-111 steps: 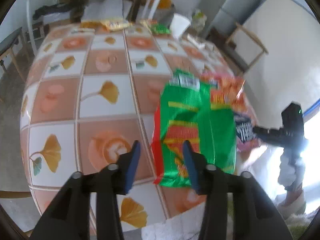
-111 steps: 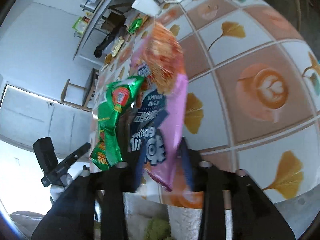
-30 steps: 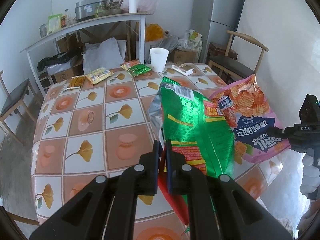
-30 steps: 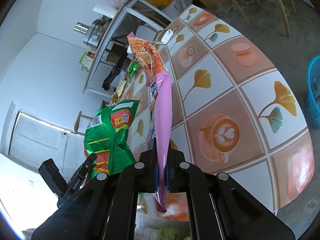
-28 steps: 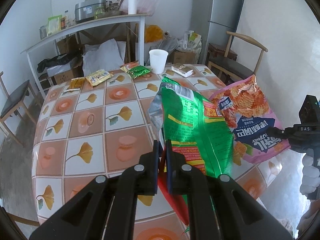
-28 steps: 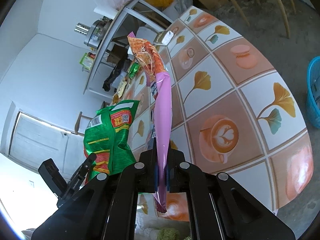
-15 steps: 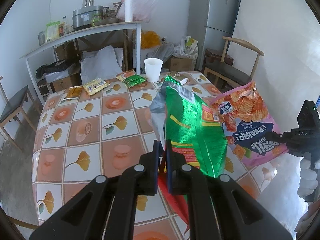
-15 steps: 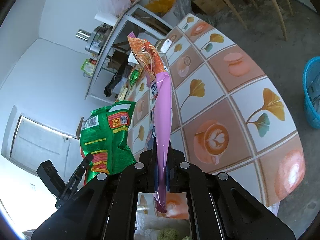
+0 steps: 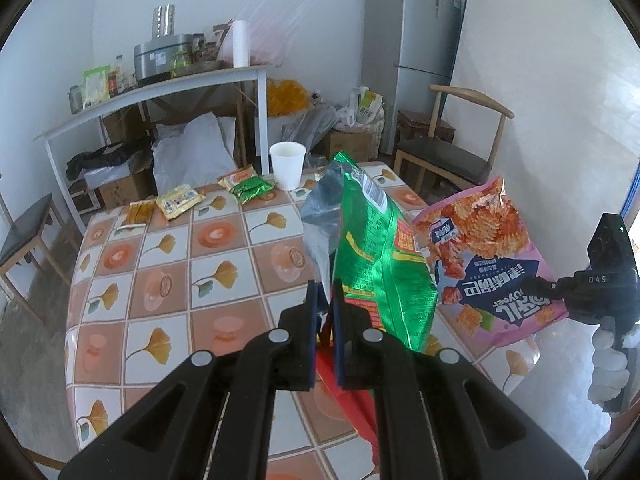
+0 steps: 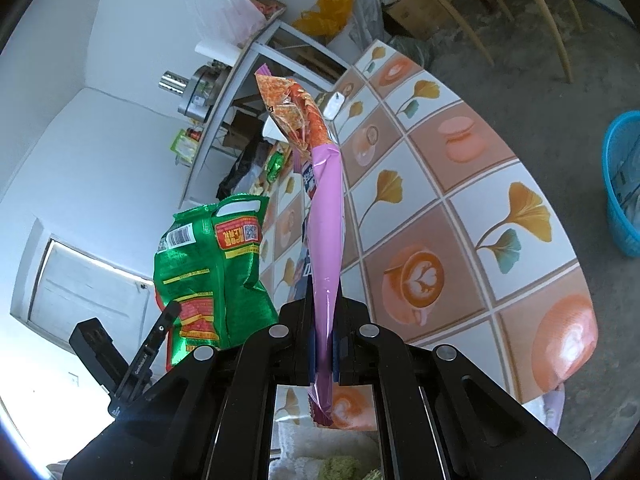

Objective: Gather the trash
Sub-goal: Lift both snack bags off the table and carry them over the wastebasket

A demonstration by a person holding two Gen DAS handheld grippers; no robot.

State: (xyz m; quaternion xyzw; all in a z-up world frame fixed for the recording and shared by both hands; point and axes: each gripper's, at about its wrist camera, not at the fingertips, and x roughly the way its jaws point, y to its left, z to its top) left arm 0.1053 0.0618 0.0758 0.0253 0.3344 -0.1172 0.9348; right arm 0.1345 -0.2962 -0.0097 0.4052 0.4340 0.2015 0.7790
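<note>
My left gripper is shut on the lower edge of a green snack bag, which stands up above the tiled table. My right gripper is shut on a pink and orange chip bag, seen edge-on in the right wrist view. In the left wrist view that pink bag hangs to the right of the green one, with the right gripper's black body and a gloved hand behind it. The green bag and the left gripper's black body show at left in the right wrist view.
On the table's far end lie several small snack packets, a green packet and a white paper cup. A blue basket stands on the floor to the right. A wooden chair, fridge and cluttered shelf table stand behind.
Both bags have been lifted a little higher off the table and the view has drawn back; more of the room and the blue basket show. Both grips hold unchanged.
</note>
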